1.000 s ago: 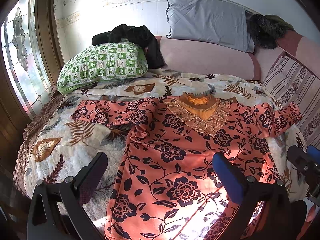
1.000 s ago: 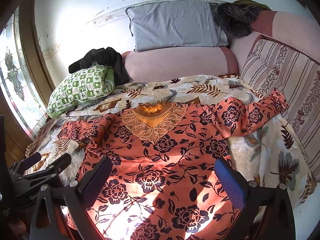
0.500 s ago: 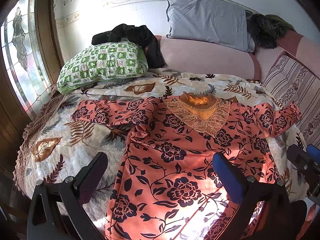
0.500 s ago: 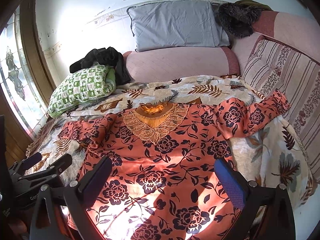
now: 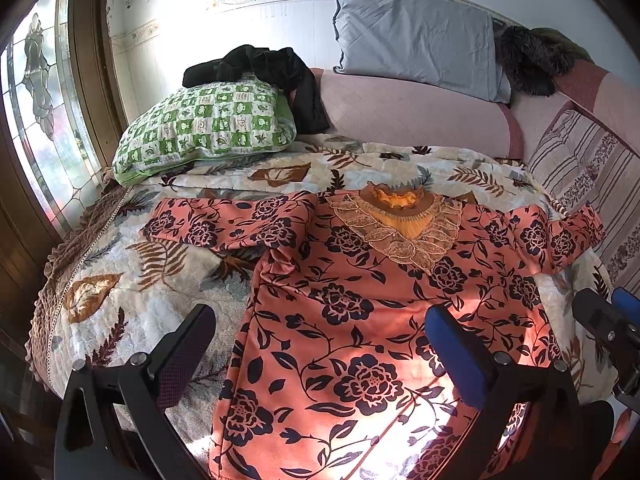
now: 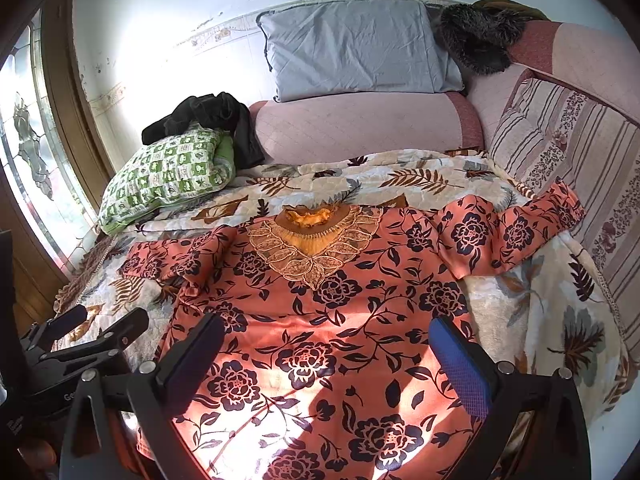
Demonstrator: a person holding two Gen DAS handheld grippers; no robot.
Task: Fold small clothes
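While laid flat, floral blouse (image 5: 360, 320) runs lengthwise, collar (image 5: 400, 208) farthest.

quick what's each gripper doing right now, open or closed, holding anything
Left gripper: open, holding nothing, above the floral top.
Right gripper: open, holding nothing, above the same top.

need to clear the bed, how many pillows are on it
2. The green pillow lies at the far left by the window; the grey pillow leans on the wall atop the pink bolster. Others may be hidden.
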